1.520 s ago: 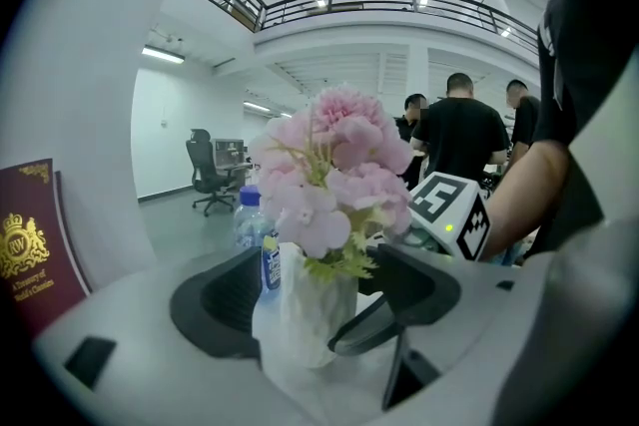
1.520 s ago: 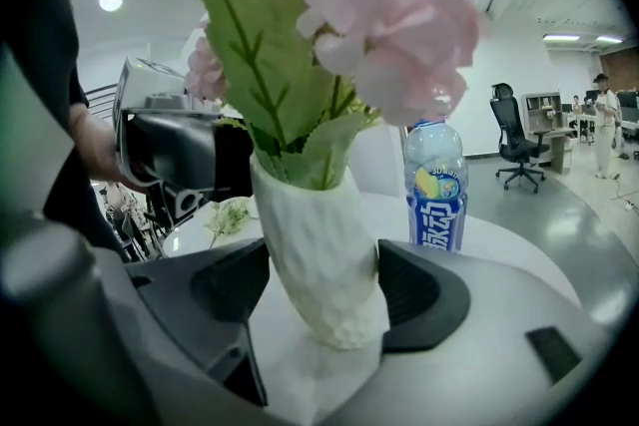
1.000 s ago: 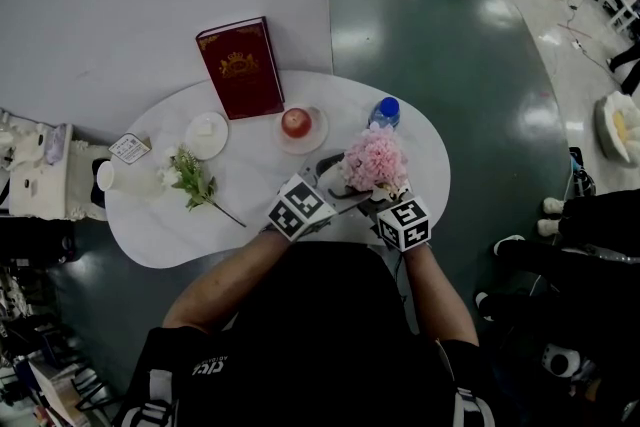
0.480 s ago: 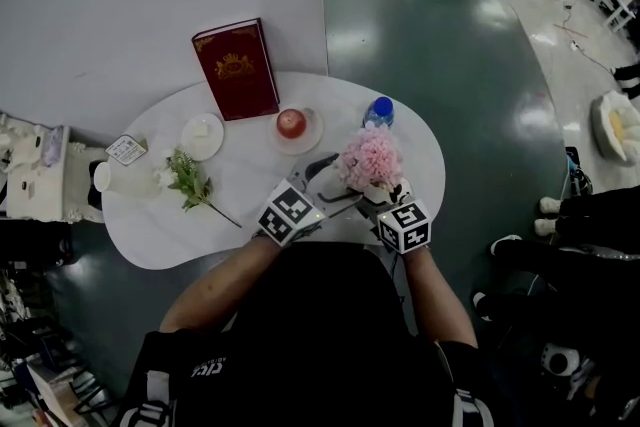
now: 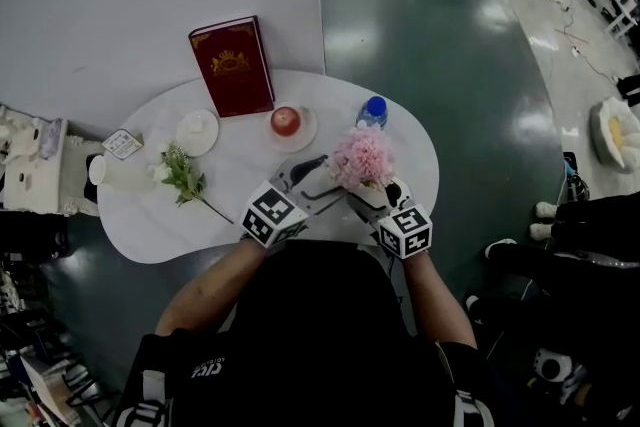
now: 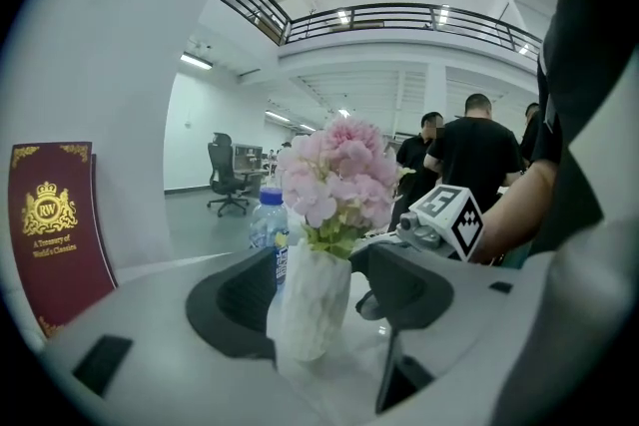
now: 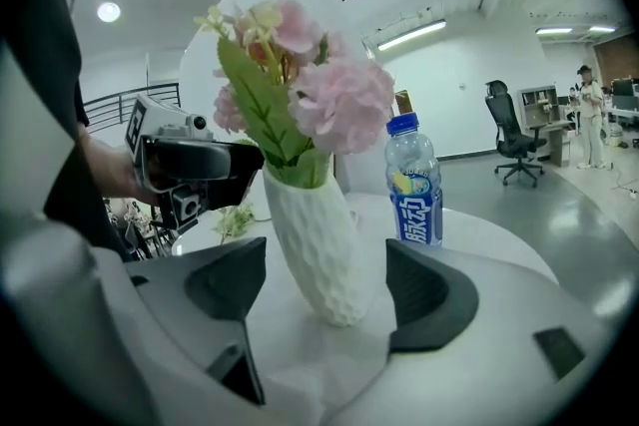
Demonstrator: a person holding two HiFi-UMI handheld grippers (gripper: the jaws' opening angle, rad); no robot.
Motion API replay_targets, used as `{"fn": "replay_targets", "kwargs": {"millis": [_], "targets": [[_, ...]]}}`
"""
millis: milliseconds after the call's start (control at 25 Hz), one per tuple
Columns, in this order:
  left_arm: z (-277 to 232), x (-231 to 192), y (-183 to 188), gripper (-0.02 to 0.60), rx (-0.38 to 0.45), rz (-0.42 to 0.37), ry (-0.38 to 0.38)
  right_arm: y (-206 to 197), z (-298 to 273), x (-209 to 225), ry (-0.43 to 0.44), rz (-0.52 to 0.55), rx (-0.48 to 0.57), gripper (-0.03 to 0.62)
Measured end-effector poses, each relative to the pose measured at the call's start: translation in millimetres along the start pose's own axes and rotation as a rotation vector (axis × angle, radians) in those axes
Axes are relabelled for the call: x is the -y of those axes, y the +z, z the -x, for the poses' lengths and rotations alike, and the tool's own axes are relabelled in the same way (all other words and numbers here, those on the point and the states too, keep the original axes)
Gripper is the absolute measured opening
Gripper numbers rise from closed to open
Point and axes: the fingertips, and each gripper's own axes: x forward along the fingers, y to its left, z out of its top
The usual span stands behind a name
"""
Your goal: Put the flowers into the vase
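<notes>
Your left gripper point(image 6: 318, 296) has just been narrowing its jaws, but they're apart either side of the vase point(image 7: 318, 234), not pinching (close fit). Right gripper point(image 7: 324, 289) gapes round the same vase, unchanged. Pink flowers point(image 5: 362, 158) stay in the vase; the white sprig point(image 5: 180, 177) still lies on the table point(image 5: 240, 165), well left.

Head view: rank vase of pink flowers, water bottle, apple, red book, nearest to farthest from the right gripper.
From the right gripper:
1. vase of pink flowers: between its jaws.
2. water bottle: just behind the vase, at the table's far edge.
3. apple: farther left, on a saucer.
4. red book: farthest, back left.
</notes>
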Motion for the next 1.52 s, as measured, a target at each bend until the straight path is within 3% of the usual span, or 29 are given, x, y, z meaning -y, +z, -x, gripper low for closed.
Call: {"fn": "replay_targets", "kwargs": {"millis": [240, 800, 1200, 1520], "targets": [[8.3, -3.8, -11.6, 0.203, 0.001, 0.049, 0.052, 2.1, 15.5, 3.4, 0.021, 0.007, 0.020, 0.356], [34.6, -6.8, -18.4, 0.066, 0.041, 0.108, 0.140, 1.4, 39.5, -7.4, 0.091, -0.008, 0.045, 0.351], [73.2, -27.5, -20.5, 0.025, 0.074, 0.081, 0.148, 8.3, 19.8, -45.5, 0.089, 0.010, 0.049, 0.212], [157.5, -53.0, -31.5, 0.017, 0.138, 0.095, 0.134, 34.1, -28.8, -123.7, 0.084, 0.002, 0.082, 0.149]]}}
